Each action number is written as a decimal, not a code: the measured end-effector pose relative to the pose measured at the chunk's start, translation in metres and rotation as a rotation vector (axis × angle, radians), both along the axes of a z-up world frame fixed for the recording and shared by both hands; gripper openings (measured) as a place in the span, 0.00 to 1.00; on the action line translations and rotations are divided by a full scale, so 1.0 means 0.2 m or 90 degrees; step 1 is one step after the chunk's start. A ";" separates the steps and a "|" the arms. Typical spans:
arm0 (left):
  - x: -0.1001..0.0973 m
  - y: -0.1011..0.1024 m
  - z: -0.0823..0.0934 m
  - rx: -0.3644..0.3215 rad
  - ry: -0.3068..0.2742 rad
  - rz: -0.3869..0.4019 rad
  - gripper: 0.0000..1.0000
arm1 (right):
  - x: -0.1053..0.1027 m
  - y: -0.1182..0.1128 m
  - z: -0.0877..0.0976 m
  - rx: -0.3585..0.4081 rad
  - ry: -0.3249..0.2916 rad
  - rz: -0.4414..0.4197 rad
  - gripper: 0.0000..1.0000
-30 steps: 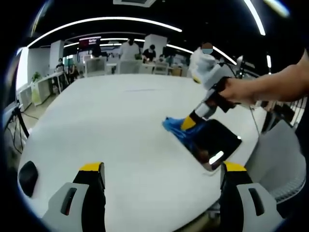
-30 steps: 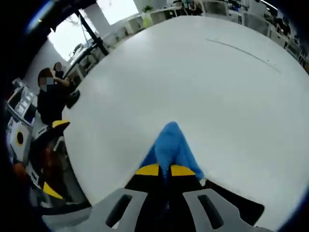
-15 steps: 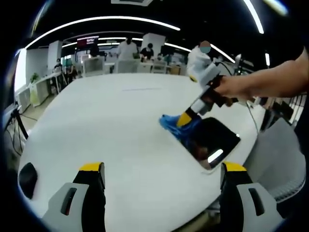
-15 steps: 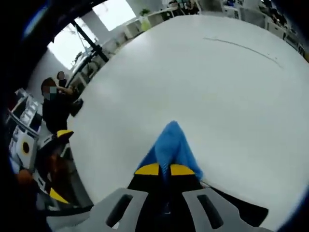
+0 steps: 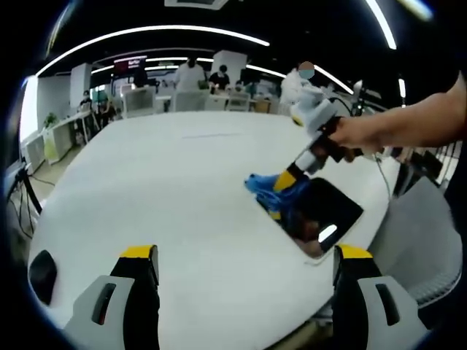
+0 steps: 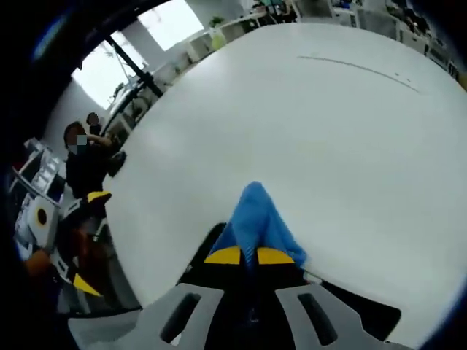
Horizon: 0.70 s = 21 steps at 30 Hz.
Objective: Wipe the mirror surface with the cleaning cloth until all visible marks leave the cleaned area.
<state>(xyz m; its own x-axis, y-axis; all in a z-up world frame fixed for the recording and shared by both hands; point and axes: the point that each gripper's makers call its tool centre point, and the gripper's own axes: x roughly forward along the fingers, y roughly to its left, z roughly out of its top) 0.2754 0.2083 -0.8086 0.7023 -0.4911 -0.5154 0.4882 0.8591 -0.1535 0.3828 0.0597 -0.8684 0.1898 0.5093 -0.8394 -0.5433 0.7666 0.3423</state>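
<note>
Mid-wipe: right claw (image 6: 244, 257) clamped on crumpled blue cleaning cloth (image 6: 257, 219), pressed at far edge of dark rectangular mirror (image 5: 325, 211) on white tabletop (image 5: 168, 189). Left claw (image 5: 244, 262) wide open, empty. Next, likely: sweep cloth across uncovered glass.

In the right gripper view the mirror (image 6: 350, 310) sits mostly behind the jaws and the blue cloth (image 6: 257, 226) at the frame's bottom, while in the left gripper view any marks on its dark glass are too small to tell.
</note>
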 end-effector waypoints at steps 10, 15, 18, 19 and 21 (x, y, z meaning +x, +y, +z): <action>0.03 -0.01 0.03 -0.001 -0.010 -0.001 1.00 | 0.01 -0.09 0.00 -0.009 0.005 -0.013 0.00; 0.03 0.04 0.04 0.002 -0.015 0.011 1.00 | 0.01 -0.08 0.00 -0.029 -0.007 -0.015 0.00; 0.02 0.07 0.04 0.004 -0.016 0.020 1.00 | 0.01 -0.08 -0.01 -0.037 -0.027 -0.012 0.00; 0.02 0.08 0.05 0.003 -0.015 0.025 1.00 | 0.01 -0.08 -0.01 -0.037 -0.031 -0.011 0.00; 0.01 0.08 0.05 0.004 -0.016 0.025 1.00 | 0.01 -0.08 -0.01 -0.035 -0.041 -0.018 0.00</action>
<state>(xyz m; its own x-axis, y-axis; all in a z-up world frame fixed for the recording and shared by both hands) 0.2773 0.2244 -0.7990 0.7334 -0.4595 -0.5009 0.4574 0.8787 -0.1363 0.3853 0.0428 -0.8700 0.2575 0.4563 -0.8518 -0.5410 0.7985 0.2642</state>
